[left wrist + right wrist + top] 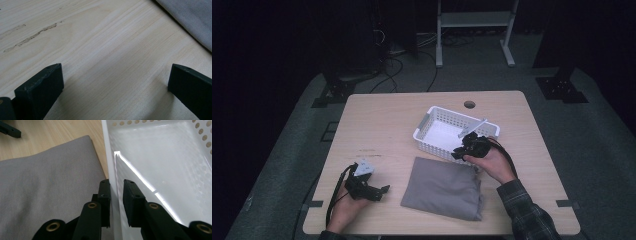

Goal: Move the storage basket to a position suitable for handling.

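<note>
Dark floor and cables surround a pale wooden desk (377, 120) where a white perforated basket (432, 127) sits right of centre, its long axis running from the far left toward the near right edge. At its near wall, the right gripper (117, 195) straddles the rim with jaws nearly closed on the thin plastic, one inside and one outside; no earlier view shows whether they press. A grey cloth (442, 187) lies at the near edge, and the left gripper (367, 187) rests near the near-left corner, jaws wide and empty.
</note>
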Demonstrator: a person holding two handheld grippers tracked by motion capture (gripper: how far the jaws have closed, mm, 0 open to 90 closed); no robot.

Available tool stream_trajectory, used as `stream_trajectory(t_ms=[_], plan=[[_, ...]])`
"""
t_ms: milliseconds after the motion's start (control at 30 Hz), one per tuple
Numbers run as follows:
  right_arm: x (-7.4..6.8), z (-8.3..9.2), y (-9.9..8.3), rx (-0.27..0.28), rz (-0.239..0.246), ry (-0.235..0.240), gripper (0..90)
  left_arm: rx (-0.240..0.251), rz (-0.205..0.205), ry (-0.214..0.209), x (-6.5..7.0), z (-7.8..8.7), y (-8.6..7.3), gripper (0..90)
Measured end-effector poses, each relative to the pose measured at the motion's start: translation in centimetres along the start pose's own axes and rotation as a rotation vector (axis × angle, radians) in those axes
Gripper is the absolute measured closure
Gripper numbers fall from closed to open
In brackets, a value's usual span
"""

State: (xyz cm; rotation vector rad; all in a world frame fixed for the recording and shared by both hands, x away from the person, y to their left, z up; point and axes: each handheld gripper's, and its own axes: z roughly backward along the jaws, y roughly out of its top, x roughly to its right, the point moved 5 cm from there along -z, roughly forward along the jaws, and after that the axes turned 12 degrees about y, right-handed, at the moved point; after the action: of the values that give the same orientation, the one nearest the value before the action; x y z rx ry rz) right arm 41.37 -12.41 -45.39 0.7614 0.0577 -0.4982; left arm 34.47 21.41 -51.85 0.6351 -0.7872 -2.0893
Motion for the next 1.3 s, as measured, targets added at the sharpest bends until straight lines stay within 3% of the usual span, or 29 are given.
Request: stream_trajectory(t_ms=[300,600,1300], plan=[[-0.1,0.0,0.1,0.003,-0.005,0.012,81.2,0.002,0.006,0.002,0.0,0.0,0.0,0.0],[-0.1,0.6,0.3,0.020,0.001,-0.025,84.0,0.000,0.002,0.002,0.0,0.0,0.0,0.0],[0.6,4.7,-1.3,0.078,-0.048,-0.092,84.7,0.005,0.011,0.002,0.0,0.0,0.0,0.0]])
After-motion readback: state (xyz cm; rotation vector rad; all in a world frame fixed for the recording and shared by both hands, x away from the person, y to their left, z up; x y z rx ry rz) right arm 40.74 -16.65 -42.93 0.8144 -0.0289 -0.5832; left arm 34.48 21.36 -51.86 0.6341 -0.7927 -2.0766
